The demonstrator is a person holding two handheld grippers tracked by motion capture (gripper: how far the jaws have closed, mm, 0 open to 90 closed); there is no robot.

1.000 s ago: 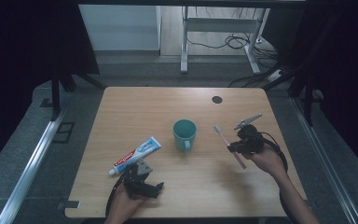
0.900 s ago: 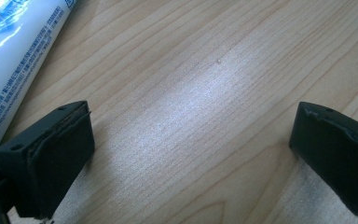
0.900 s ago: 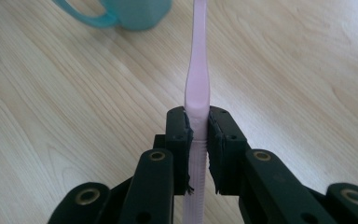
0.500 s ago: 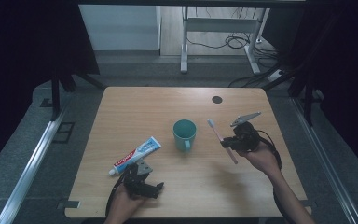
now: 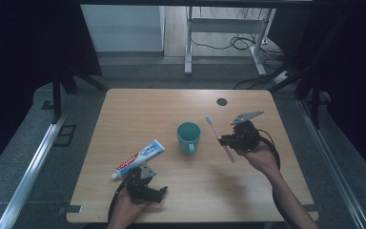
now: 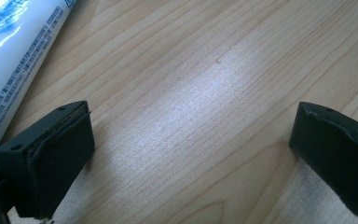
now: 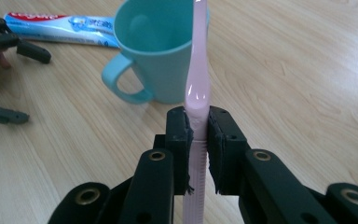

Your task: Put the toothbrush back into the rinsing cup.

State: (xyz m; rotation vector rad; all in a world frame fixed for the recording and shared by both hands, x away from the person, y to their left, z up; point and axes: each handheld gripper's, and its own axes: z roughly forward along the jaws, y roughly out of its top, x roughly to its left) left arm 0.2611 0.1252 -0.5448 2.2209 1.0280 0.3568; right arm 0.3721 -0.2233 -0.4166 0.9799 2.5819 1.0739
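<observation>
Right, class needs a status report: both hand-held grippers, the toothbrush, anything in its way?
Right hand-held gripper shut on pink toothbrush, held off the table. Left hand-held gripper open, empty, beside toothpaste. Teal mug close by, path clear.

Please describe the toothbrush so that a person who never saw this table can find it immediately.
Start at the teal mug in the middle of the wooden table. Just to its right, the right gripper clamps the toothbrush above the tabletop. It is the only thin pink stick, white bristles at its far end.
</observation>
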